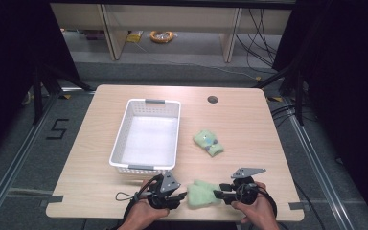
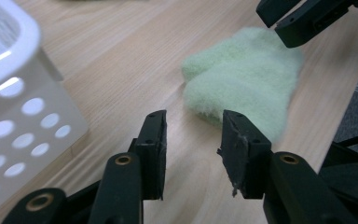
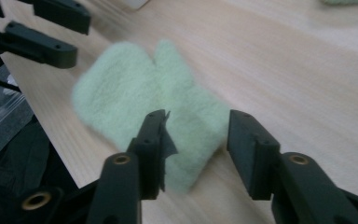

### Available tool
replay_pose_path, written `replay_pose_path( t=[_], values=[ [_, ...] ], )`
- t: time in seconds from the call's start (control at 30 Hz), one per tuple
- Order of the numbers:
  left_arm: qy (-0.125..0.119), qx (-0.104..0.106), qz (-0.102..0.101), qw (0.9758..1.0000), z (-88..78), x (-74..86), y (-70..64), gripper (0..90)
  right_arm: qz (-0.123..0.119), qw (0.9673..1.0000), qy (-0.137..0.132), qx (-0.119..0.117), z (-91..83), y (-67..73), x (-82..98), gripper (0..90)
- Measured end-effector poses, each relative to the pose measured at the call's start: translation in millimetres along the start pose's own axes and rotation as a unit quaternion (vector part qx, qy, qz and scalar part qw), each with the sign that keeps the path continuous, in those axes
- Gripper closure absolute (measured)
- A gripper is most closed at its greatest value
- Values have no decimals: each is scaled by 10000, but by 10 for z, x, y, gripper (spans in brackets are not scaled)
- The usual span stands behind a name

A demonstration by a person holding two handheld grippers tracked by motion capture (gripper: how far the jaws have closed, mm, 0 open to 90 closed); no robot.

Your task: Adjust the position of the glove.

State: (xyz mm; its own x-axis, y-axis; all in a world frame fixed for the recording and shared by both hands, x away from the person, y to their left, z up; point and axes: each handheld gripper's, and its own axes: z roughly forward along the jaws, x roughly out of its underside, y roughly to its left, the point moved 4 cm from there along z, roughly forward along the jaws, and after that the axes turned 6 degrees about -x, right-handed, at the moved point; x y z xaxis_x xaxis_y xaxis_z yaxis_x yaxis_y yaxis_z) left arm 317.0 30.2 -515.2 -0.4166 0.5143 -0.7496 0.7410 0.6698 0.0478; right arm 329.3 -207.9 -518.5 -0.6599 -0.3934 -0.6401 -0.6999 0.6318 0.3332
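A folded pale green fuzzy sock [image 1: 202,194] lies near the table's front edge, between my two grippers. My left gripper [image 1: 182,195] is at its left end. In the left gripper view its jaws [image 2: 193,135] stand apart, with the sock [image 2: 244,79] just beyond the tips and nothing between them. My right gripper [image 1: 219,195] is at the sock's right end. In the right gripper view its jaws [image 3: 196,140] are apart over the sock's near end [image 3: 135,93], and the right pad is clear of the fabric. Each gripper view also shows the other gripper beyond the sock.
A white perforated basket [image 1: 120,136] stands left of the table's centre, close to my left gripper [image 2: 9,93]. A second green sock bundle [image 1: 208,143] lies right of the basket. A cable hole [image 1: 212,99] is at the back. The table edge runs just under both hands.
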Motion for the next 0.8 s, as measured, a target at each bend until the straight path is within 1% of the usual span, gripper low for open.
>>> replay_pose_path(
  t=[0.03,0.07,0.1,0.13,0.17,0.2,0.23,0.27,0.3,0.33,0.37,0.4,0.43,0.47,0.5,0.53,0.57,0.6,0.63,0.67,0.7,0.73,0.77,0.8],
  values=[
    [-21,27,-62,10000,-30,9,-12,595,-7,10000,-15,47,-16,-2,-11,553],
    [-86,86,-159,9998,-78,22,-40,577,-46,9999,-85,77,-42,-10,-41,519],
    [-86,86,-159,9998,-78,22,-40,570,-46,9999,-85,77,-42,-10,-41,519],
    [-78,156,-260,9995,-96,36,-68,553,-213,9994,-253,127,-63,-29,-101,508],
    [-31,147,-199,9997,-111,45,-66,553,-213,9994,-253,127,-63,-29,-101,508],
    [-24,180,-199,9996,-120,58,-69,533,-301,9991,-265,141,-69,-33,-125,501],
    [5,177,-245,9995,-120,70,-65,505,-512,9979,-321,218,-67,-54,-178,500],
    [16,238,-394,9989,-124,82,-84,462,-566,9976,-295,258,-77,-63,-208,501],
    [35,201,-356,9992,-120,92,-64,462,-707,9965,-319,324,-70,-96,-253,501],
    [60,244,-504,9984,-127,104,-78,443,-757,9961,-280,359,-68,-119,-289,501],
    [33,214,-519,9984,-122,112,-70,424,-753,9960,-299,383,-61,-149,-337,501],
    [96,225,-565,9981,-126,125,-66,409,-793,9956,-314,397,-50,-182,-376,501],
    [115,249,-533,9982,-135,134,-51,396,-762,9959,-284,389,-44,-196,-402,501],
    [95,298,-612,9976,-148,139,-47,384,-784,9958,-270,398,-33,-223,-439,502],
    [89,279,-633,9976,-155,144,-38,369,-782,9956,-289,430,-16,-258,-489,502],
    [71,233,-700,9973,-164,150,-27,361,-767,9956,-304,439,-2,-278,-516,502],
    [68,268,-770,9967,-173,159,-31,354,-824,9949,-276,514,24,-322,-561,502],
    [72,253,-769,9967,-182,169,-20,346,-827,9941,-326,614,53,-366,-628,504],
    [39,230,-768,9968,-188,179,-6,346,-827,9941,-326,614,53,-366,-628,504],
    [75,242,-788,9966,-205,193,4,342,-844,9943,-208,614,49,-390,-661,509],
    [53,252,-809,9964,-212,201,15,339,-886,9935,-323,639,80,-424,-701,509],
    [58,229,-810,9964,-227,214,34,338,-883,9934,-293,676,87,-452,-736,509],
    [30,223,-933,9954,-232,223,35,334,-825,9939,-243,689,97,-481,-775,510],
    [15,225,-953,9952,-241,232,44,332,-879,9934,-140,720,101,-521,-805,510]
  ],
)
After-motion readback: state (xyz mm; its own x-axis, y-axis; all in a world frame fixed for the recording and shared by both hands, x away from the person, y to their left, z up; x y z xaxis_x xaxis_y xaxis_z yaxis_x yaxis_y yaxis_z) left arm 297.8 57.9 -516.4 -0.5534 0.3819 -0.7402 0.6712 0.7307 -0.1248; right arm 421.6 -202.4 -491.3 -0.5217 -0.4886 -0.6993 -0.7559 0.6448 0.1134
